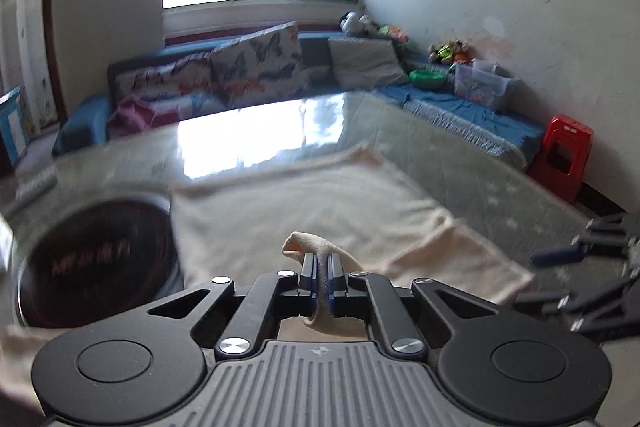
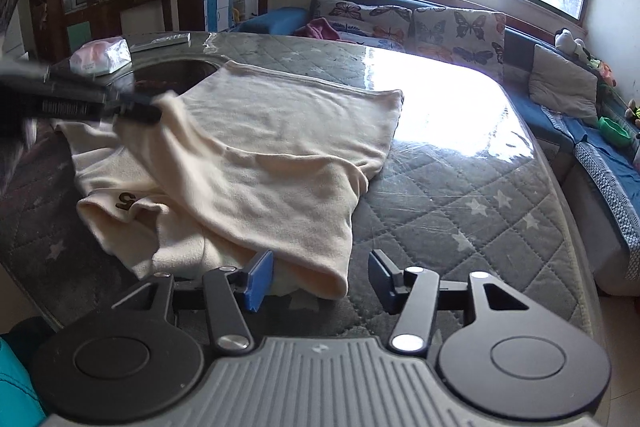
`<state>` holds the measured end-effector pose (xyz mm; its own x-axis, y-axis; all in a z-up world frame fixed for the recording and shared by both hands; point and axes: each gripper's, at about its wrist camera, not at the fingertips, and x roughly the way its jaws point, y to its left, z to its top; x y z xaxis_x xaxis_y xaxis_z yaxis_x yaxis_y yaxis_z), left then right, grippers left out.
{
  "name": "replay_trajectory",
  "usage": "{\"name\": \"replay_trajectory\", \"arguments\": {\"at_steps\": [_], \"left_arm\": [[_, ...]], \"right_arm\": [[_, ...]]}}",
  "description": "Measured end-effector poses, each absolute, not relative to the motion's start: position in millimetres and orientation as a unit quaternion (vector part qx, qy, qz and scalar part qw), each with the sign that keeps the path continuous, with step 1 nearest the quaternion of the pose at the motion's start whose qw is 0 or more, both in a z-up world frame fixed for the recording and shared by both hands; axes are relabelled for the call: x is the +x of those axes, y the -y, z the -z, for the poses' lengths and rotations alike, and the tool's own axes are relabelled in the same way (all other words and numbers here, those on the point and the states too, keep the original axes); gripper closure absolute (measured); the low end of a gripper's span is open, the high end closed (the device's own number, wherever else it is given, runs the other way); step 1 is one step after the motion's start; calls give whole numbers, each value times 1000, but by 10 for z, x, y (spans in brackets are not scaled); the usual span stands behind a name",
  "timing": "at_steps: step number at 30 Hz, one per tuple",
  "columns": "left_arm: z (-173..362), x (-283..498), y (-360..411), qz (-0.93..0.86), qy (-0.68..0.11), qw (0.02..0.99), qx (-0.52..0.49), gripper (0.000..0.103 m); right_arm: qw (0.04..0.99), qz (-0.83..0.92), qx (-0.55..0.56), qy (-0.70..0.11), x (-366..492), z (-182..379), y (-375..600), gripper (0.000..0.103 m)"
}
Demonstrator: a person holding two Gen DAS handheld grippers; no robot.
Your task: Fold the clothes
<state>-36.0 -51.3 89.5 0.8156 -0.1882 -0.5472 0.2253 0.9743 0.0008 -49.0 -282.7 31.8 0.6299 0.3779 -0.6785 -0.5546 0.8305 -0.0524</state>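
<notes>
So the cream garment [image 2: 256, 155] is spread on the quilted grey table cover [image 2: 460, 195], partly folded over itself, with a loose flap draped toward 6 o'clock in the right wrist view. A pinch of its fabric is clamped tight between the closed jaws of the left gripper [image 1: 322, 277], and a little nub of cloth can be seen poking up above the pads. The right gripper [image 2: 320, 277] is spread wide with nothing in it, the flap's hem lying right between its blue pads [image 2: 260, 279].

What could go wrong: only a small bite of cloth is held on the left, so it could probably be slipped out if the fold is pulled fast. The dark round recess [image 1: 100, 259] at 9 o'clock of the garment could also catch a dragged edge. And if the hem is grabbed single-layer on the right, the fold would likely come out crooked.

Writing: a dark printed mark looking like a "5" [image 2: 125, 201] is visible on the garment, partly hidden in a crease. Reddish lettering in the recess is too blurred to be read. A pink-and-white tissue pack [image 2: 100, 57] sits at 10 o'clock, label unreadable.
</notes>
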Motion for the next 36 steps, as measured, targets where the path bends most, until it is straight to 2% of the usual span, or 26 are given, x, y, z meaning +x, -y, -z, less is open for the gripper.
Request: {"name": "replay_trajectory", "arguments": {"at_steps": [8, 16, 25, 36], "left_arm": [[-1658, -38, 1060, 173, -225, 955, 89, 98], [-1915, 93, 1287, 193, -218, 952, 93, 98], [-1678, 17, 927, 172, -241, 953, 65, 98], [-650, -271, 143, 100, -350, 931, -13, 97]], "right_arm": [[904, -259, -100, -326, -491, -278, 2856, 46], [912, -244, -78, -321, -450, -246, 2911, 45], [918, -209, -67, -332, -407, -159, 3064, 45], [916, -199, -104, -333, -442, -175, 3078, 43]]}}
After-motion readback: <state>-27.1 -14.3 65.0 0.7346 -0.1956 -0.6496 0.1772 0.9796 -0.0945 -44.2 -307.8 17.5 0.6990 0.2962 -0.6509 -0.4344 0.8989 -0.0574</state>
